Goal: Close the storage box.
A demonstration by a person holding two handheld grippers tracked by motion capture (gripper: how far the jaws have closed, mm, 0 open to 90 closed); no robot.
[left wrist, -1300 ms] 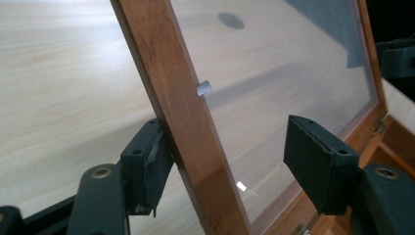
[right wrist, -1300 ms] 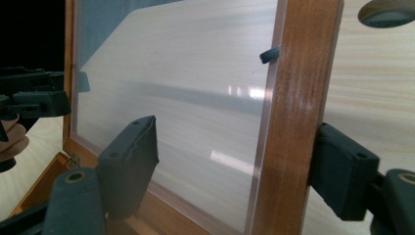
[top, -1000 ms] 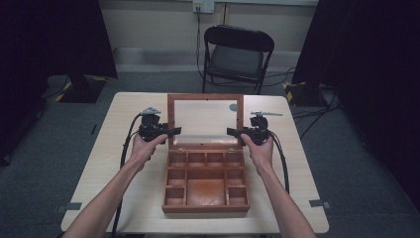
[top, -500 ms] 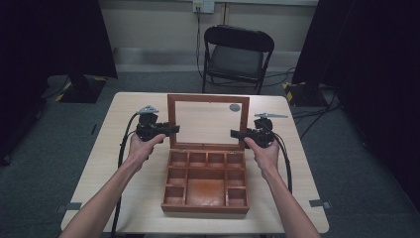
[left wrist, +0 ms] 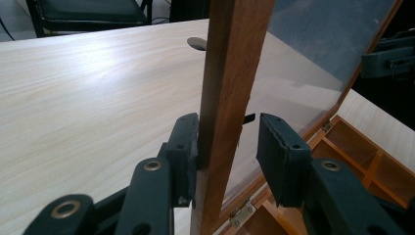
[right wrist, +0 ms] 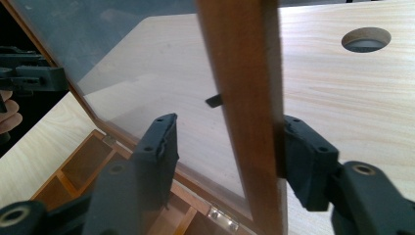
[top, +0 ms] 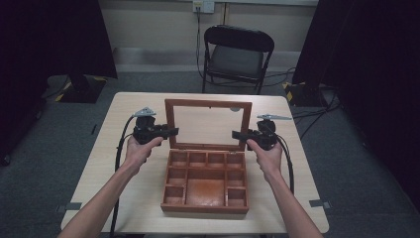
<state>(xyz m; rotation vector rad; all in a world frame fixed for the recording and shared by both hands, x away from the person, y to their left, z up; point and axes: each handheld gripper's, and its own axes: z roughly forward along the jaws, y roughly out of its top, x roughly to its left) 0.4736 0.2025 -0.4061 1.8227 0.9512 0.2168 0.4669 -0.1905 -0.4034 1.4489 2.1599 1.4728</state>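
Observation:
A wooden box (top: 204, 208) with several compartments lies open on the table. Its glass-paned lid (top: 208, 103) stands upright at the back. My left gripper (top: 173, 131) straddles the lid's left frame (left wrist: 230, 58). One pad (left wrist: 183, 147) lies against the wood, while a narrow gap remains at the other pad (left wrist: 276, 156). My right gripper (top: 236, 134) straddles the lid's right frame (right wrist: 240, 58). Its jaws have just been closing around the frame. One pad (right wrist: 303, 156) is at the wood and the other (right wrist: 159, 147) stands well off the glass.
The pale wooden table (top: 124, 114) has a round cable hole (right wrist: 366, 39) behind the lid. A black folding chair (top: 236, 54) stands beyond the far edge. Dark curtains flank the room on both sides. Cables trail from both grippers along the forearms.
The right gripper has drifted a little to the right at the lid's edge. The left hand and the lid look unmoved.

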